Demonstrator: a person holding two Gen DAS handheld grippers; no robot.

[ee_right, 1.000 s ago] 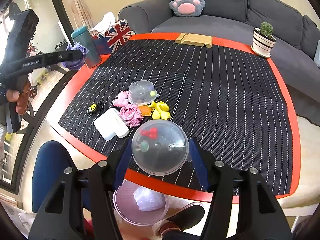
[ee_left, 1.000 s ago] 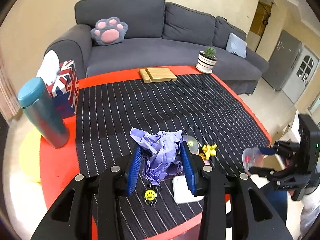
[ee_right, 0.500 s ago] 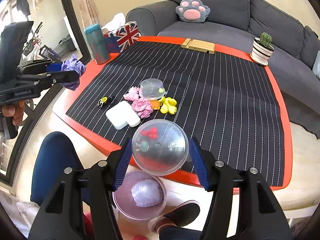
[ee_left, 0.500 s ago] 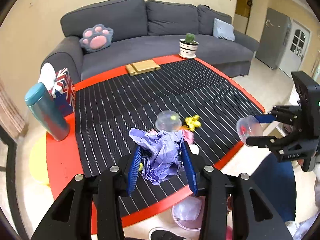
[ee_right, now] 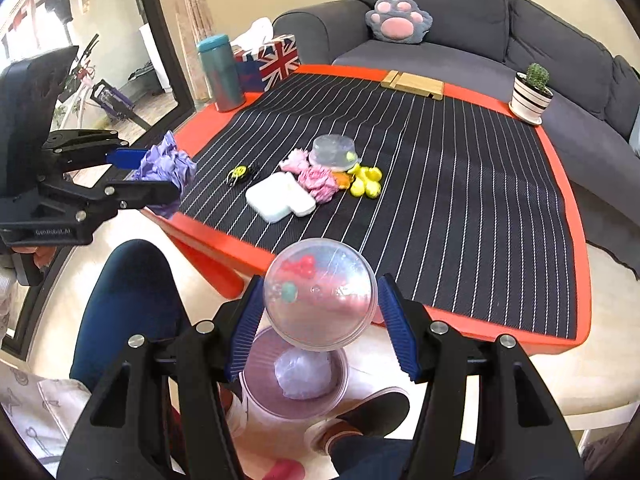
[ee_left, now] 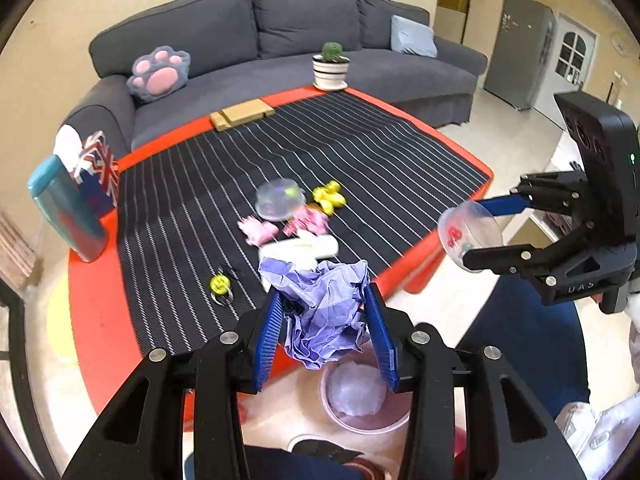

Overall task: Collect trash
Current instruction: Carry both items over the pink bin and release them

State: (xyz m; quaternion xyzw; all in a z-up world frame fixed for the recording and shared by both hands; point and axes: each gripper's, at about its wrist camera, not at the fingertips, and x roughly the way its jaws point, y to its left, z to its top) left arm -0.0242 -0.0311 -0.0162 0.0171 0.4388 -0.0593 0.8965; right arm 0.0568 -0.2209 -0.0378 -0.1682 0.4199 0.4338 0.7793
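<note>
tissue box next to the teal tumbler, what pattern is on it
A Union Jack print in red, white and blue on the tissue box; clearest in the right wrist view.

Both wrist views face table (ee_left: pixel 96 320) (ee_right: pixel 520 336) obliquely, overlapping.

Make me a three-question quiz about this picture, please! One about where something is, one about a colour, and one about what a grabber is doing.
1. Where is the pink bin?
A. on the sofa
B. on the floor beside the table
C. on the striped cloth

2. What colour is the crumpled paper held by the left gripper?
A. purple
B. green
C. orange

3. What is the right gripper doing?
A. hanging open and empty
B. resting on the table
C. shut on a clear plastic lid

Answers:
1 B, since the bin sits on the floor below the red table edge, near a shoe.
2 A, since the wad between the blue pads is lilac purple.
3 C, since both pads press the sides of the see-through lid, held over the bin.
</note>
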